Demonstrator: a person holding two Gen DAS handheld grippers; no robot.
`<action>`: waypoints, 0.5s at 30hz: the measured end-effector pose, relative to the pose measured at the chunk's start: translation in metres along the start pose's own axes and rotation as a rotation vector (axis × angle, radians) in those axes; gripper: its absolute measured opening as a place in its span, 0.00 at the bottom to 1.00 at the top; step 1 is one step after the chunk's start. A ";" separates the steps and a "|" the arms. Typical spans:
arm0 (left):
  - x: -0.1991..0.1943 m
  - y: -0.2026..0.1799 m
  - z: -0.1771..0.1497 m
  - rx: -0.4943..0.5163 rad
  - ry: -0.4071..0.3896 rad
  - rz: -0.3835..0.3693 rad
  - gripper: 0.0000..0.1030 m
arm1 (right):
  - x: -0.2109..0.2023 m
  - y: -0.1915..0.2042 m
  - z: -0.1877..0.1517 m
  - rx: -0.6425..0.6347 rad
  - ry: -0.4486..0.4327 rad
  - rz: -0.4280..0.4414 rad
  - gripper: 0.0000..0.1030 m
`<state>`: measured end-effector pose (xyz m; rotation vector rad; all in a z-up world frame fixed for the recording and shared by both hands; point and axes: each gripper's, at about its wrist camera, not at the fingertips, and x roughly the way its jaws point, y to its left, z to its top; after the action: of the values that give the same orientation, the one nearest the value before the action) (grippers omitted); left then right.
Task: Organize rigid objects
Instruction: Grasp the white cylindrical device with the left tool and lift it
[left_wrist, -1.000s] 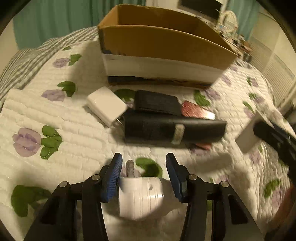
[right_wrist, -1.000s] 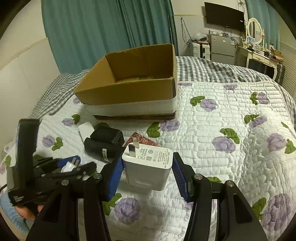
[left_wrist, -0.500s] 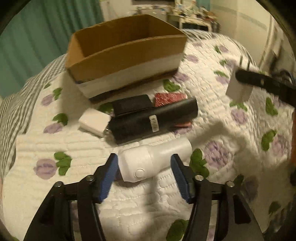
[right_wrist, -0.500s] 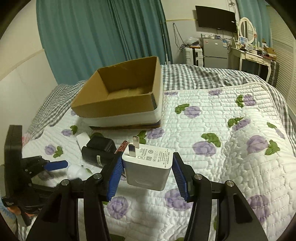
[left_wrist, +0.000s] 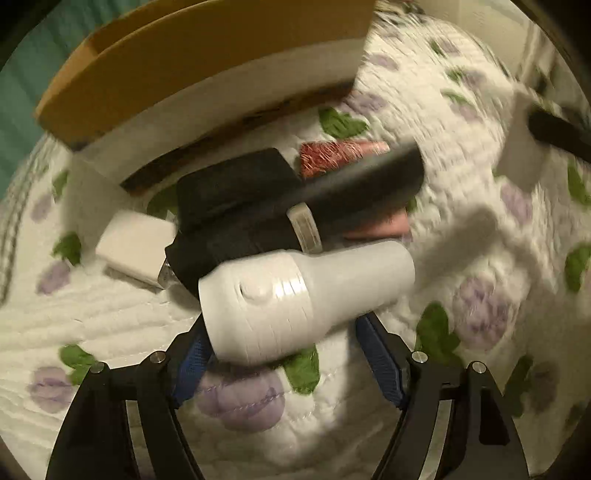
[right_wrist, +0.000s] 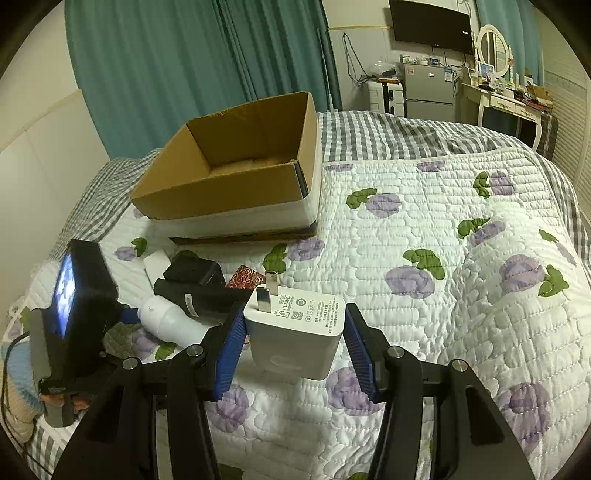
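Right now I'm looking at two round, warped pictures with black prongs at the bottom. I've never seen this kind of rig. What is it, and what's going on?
No robot here: a person holds a two-finger gripper in each hand, and a fisheye camera on each one looks forward along its fingers. That causes the round, bent look.

The left wrist view shows the left gripper with a white bottle-shaped device between its blue pads; blur hides whether they press on it. The right wrist view shows the right gripper clamping a white charger, prongs up.

Everything sits on a bed with a floral quilt. On it stand an open cardboard box and, in front of the box, a pile: a black tube, a black block, a small white adapter and a red packet.
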<state>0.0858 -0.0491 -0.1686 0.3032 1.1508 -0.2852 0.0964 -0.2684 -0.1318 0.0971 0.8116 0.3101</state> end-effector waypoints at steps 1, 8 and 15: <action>-0.002 0.006 0.000 -0.042 -0.002 -0.023 0.76 | -0.001 0.000 0.000 0.000 -0.003 0.000 0.51; -0.034 0.029 -0.014 -0.273 -0.072 -0.098 0.76 | -0.002 -0.001 0.002 0.008 -0.008 0.007 0.51; -0.019 0.040 -0.005 -0.450 -0.039 -0.174 0.77 | -0.004 -0.001 0.001 0.015 -0.012 0.019 0.51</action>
<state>0.0891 -0.0089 -0.1495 -0.1983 1.1702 -0.1767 0.0948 -0.2710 -0.1288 0.1205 0.8016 0.3210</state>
